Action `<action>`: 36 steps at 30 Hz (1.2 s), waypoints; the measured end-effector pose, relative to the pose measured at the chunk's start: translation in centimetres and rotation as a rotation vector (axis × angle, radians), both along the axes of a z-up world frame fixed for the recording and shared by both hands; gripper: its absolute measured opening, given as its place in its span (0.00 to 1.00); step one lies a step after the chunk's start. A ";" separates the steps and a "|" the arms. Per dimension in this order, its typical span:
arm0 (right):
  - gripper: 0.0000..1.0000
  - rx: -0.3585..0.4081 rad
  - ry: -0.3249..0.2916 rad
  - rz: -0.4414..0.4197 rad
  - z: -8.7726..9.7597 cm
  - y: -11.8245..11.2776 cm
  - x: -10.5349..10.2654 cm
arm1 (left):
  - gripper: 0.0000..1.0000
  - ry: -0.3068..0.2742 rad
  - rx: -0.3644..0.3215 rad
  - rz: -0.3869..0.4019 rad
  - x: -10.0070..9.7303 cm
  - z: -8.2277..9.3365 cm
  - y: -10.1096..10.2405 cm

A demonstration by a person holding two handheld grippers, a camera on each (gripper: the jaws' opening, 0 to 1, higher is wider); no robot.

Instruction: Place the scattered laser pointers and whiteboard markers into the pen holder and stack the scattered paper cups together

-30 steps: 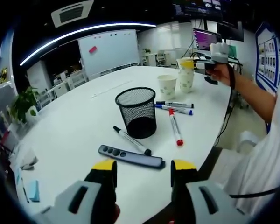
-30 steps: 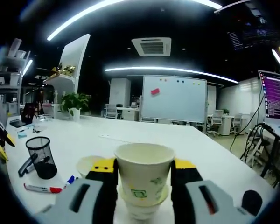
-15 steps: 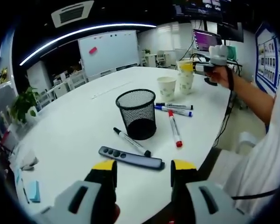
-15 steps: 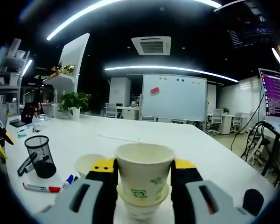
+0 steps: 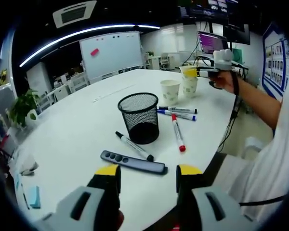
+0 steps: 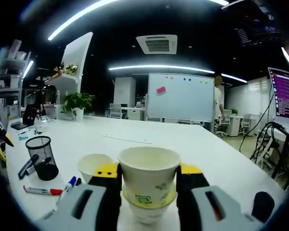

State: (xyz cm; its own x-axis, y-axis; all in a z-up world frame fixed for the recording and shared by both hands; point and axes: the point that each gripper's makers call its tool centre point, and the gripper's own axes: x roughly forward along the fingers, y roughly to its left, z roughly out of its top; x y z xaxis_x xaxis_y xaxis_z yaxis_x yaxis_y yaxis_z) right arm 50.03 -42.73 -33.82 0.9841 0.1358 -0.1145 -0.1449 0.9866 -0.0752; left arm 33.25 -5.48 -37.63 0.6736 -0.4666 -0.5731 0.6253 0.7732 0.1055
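A black mesh pen holder stands mid-table. Beside it lie a black marker, a grey laser pointer, a red marker and two blue markers. My left gripper hovers open near the table's front edge, just short of the pointer. Far across, a single paper cup stands next to a cup stack. My right gripper is shut on the top paper cup, which sits nested in the stack. The single cup stands to its left, with the holder and markers further left.
The white table is round, and its edge curves close to the markers on the right. Blue sticky notes lie at the near left. A dark rounded object sits right of the cups. A person's arm reaches over the table.
The right gripper stays on the cup stack, with both views drifting slightly. A person has walked into view by the far whiteboard. The table items have not moved.
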 end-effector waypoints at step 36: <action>0.45 0.018 0.051 0.023 -1.7 1.3 -0.8 | 0.47 0.009 0.004 0.008 -0.2 -0.5 0.2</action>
